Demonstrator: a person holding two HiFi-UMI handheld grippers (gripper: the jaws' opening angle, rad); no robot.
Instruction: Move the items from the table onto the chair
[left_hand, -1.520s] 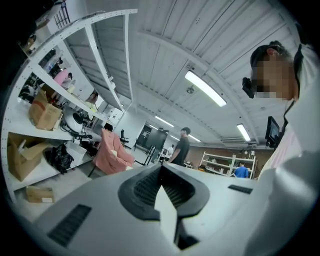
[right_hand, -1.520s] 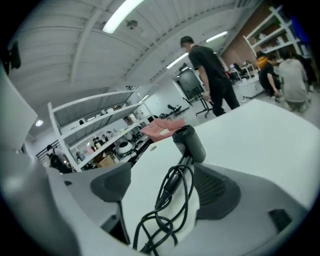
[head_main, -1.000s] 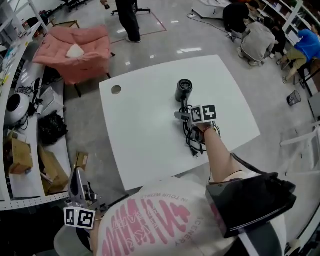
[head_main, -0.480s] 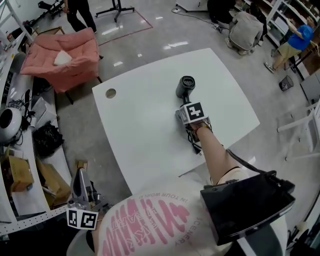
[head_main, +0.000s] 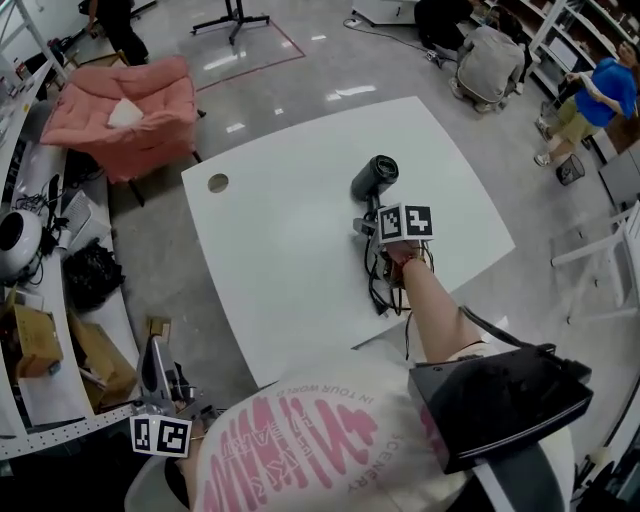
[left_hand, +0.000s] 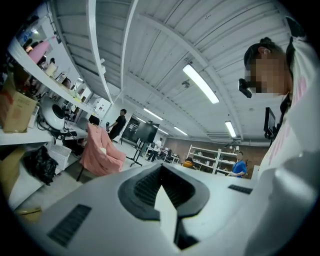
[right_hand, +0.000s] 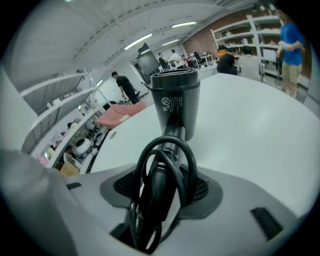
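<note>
The hair dryer lies on the white table, a little toward 1 o'clock from the table's middle, its round black barrel pointing to 12 o'clock and its handle running back toward 6 o'clock; its black cord is bunched in loops along and behind the handle, toward the table's near edge; the right gripper reaches in from 5 o'clock, tilted downward, with its marker cube just at 3 o'clock of the handle; its jaws have just been closing, and its own view shows the dark pads pinching the handle together with several loops of cord, the barrel standing up beyond them; the left gripper is held low off the table at 7 o'clock of the head view, beside the person's pink-printed shirt, its jaws pressed together with nothing between them; the pink chair stands on the floor well apart from the table, at 10 o'clock of it, with a small white thing lying on its seat; a round hole sits near the table's 10 o'clock corner.
</note>
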